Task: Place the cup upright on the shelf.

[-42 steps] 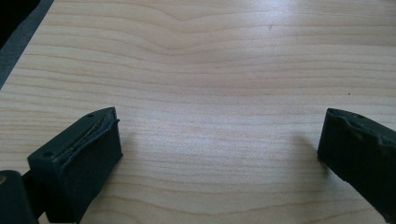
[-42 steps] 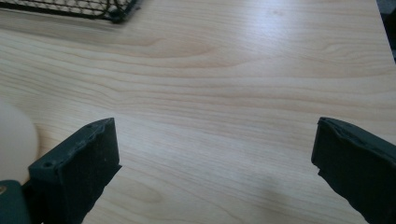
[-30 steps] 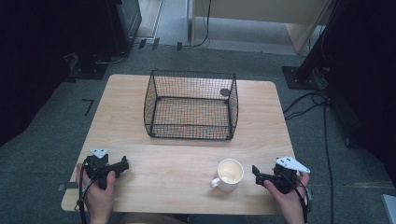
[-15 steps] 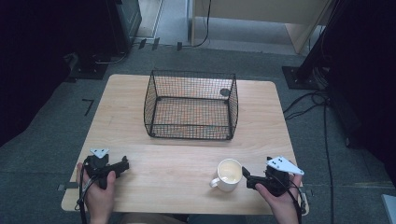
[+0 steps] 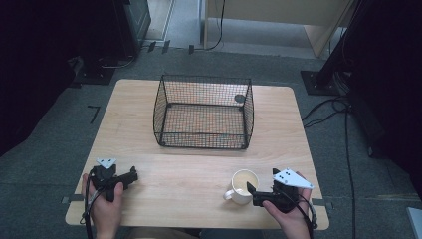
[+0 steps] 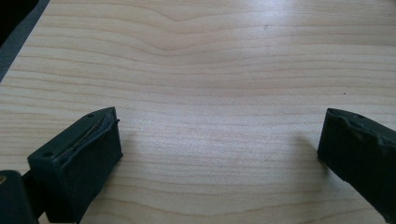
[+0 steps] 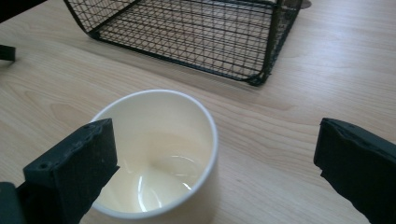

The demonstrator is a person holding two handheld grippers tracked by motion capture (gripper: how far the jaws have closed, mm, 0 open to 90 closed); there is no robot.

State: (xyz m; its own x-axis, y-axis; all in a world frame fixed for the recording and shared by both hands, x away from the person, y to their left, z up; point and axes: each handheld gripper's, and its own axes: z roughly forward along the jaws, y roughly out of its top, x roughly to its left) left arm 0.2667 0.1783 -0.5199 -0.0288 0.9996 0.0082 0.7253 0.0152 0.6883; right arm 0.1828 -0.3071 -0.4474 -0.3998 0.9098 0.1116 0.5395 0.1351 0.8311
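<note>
A cream-white mug (image 5: 243, 184) stands upright and empty on the wooden table (image 5: 199, 174), front right, with its handle to the front left. My right gripper (image 5: 262, 180) is open at the mug's right side. In the right gripper view the mug (image 7: 159, 149) sits low and left. My right gripper (image 7: 212, 140) has its left jaw over the inside of the rim and its right jaw clear of the mug over bare wood. My left gripper (image 5: 130, 175) is at the front left, open; its own view shows my left gripper (image 6: 219, 130) with nothing but wood between the jaws.
A black wire basket (image 5: 204, 78) stands empty at the table's middle back; its near corner (image 7: 261, 79) is just beyond the mug. A small dark round spot (image 5: 240, 98) lies on the table behind it. Cables trail on the floor (image 5: 338, 107) to the right.
My right gripper has moved left up to the mug, so that one jaw now reaches over its rim. The left gripper and the mug have stayed put.
</note>
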